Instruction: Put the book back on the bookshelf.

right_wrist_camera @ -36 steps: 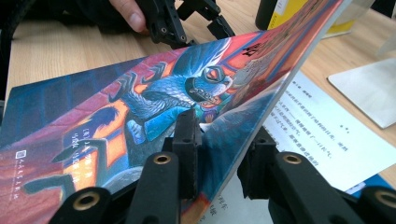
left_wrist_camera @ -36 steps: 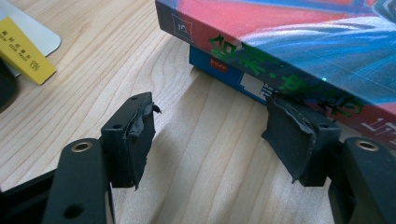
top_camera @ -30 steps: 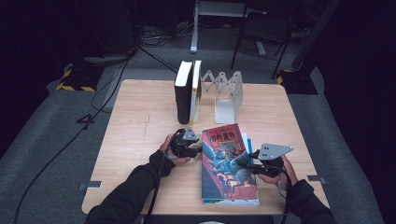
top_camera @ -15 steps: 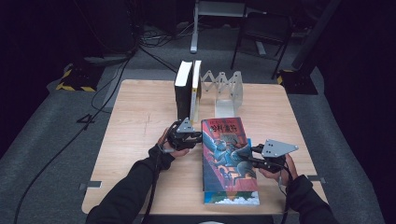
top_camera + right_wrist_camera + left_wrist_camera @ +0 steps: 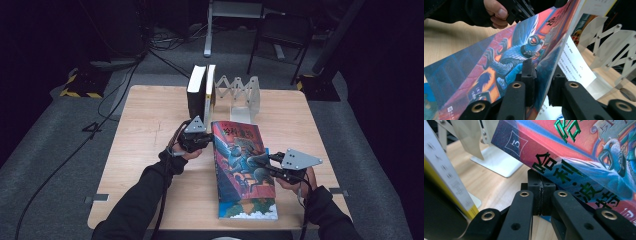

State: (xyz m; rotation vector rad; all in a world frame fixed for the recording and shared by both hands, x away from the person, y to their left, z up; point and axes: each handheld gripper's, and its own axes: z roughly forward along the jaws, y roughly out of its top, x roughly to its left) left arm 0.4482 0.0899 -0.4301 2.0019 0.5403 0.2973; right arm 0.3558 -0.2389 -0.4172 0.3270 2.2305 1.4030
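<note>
Right gripper (image 5: 541, 75) pinches the book's (image 5: 499, 65) cover (jaws just closing).

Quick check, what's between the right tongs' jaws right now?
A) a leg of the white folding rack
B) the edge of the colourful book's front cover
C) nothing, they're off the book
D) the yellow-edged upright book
B: in the right gripper view the right tongs have their jaws either side of the front cover edge of the colourful book, with inner pages showing behind it; the white folding rack stands apart.

Black sleeves (image 5: 145, 195), black grippers, brass-ringed screws, grey three-cornered plates (image 5: 299, 159)
</note>
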